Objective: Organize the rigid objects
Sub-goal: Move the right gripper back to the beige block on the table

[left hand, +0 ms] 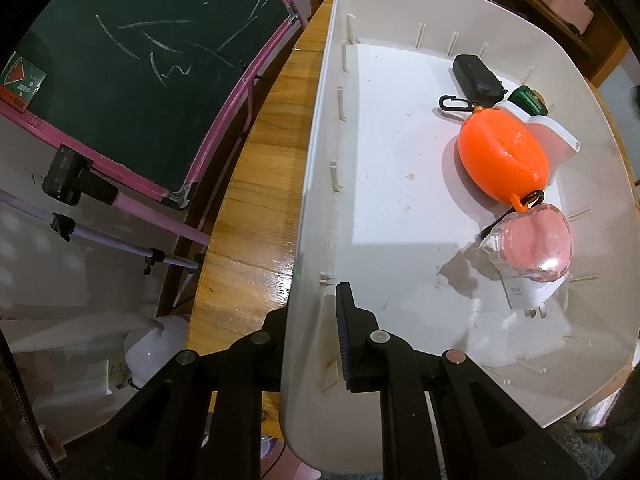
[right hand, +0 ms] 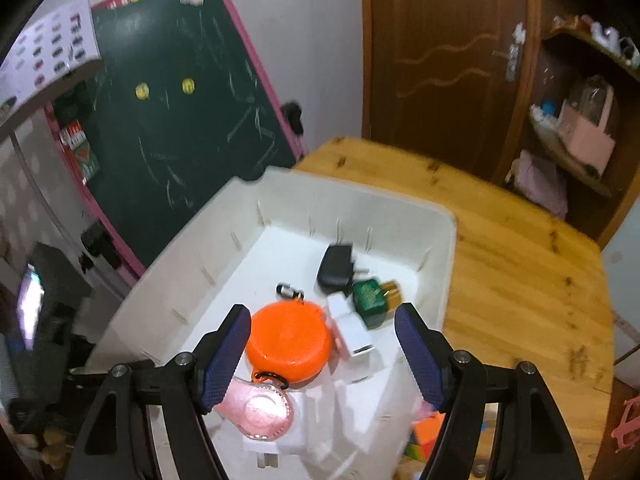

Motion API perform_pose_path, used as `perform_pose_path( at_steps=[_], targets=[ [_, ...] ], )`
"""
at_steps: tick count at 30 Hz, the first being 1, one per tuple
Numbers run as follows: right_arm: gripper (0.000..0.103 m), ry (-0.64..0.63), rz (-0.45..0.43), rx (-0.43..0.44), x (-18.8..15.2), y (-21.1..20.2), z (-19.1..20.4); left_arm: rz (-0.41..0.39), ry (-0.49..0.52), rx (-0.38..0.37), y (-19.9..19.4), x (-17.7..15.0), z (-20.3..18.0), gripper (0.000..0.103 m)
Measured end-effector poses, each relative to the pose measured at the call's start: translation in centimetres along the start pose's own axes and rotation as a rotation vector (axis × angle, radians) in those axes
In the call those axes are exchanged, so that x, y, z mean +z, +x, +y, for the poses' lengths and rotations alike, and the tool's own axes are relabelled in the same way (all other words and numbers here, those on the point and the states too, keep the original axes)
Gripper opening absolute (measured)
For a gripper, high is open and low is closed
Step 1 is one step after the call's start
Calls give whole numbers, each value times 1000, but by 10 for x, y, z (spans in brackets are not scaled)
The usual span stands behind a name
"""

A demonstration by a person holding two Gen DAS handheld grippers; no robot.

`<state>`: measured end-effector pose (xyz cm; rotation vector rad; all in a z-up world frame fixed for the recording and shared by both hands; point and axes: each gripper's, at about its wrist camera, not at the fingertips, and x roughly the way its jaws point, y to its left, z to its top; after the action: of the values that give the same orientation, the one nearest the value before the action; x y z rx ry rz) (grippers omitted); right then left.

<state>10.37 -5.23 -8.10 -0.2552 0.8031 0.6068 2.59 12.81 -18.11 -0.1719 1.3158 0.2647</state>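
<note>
Seen through the left wrist camera, the left gripper (left hand: 316, 340) is clamped on the near side wall of a white plastic storage bin (left hand: 308, 208), one finger outside and one blue-padded finger (left hand: 345, 336) inside. The bin sits on a varnished wooden table (left hand: 256, 208). Along its far side lie a black rectangular case (left hand: 476, 74), a dark green bottle with a gold cap (left hand: 529, 100), a small white box (left hand: 554, 142), an orange oval silicone pouch (left hand: 502, 156) with a black clip (left hand: 452, 103), a pink heart-shaped pouch in clear plastic (left hand: 534, 242) and a white plug-in charger (left hand: 528, 292) under it. A pink-framed green chalkboard (left hand: 132, 68) leans left of the table.

From the right wrist camera, the right gripper (right hand: 322, 354) hovers over the bin (right hand: 192, 264) with its jaws spread wide and nothing between the pads. Below it are the orange pouch (right hand: 288, 340), the pink pouch (right hand: 260, 404), the white box (right hand: 352, 332), the green bottle (right hand: 370, 298) and the black case (right hand: 336, 268). A multicoloured cube (right hand: 424, 436) lies on the table (right hand: 520, 260) just outside the bin.
</note>
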Motion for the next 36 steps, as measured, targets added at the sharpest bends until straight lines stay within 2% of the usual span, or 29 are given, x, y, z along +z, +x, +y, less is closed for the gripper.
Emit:
perform_pose_path(
  at_steps=[5,15,22,27,31,36],
  targets=[
    [75,-3,-84,-58,6,-38,-16,1,-2,4,0,1,0,15],
    [75,93,-142,-166,-2,-72,-90,3,-2,16,0,0,-1,15],
    [75,46,-54,-221,-21,-56,-132,11,-2,29,1,1,-2,15],
    [75,-34,1,-238,-39,-46,-149,25,-4,41,1,2,-2,15],
    [75,-123,44,-205,-53,-37,-152,36,3,63,2,3,-4,15],
    [75,-327,114,-138,-75,-11,-143,52,-3,82,4,4,-6,15]
  ],
)
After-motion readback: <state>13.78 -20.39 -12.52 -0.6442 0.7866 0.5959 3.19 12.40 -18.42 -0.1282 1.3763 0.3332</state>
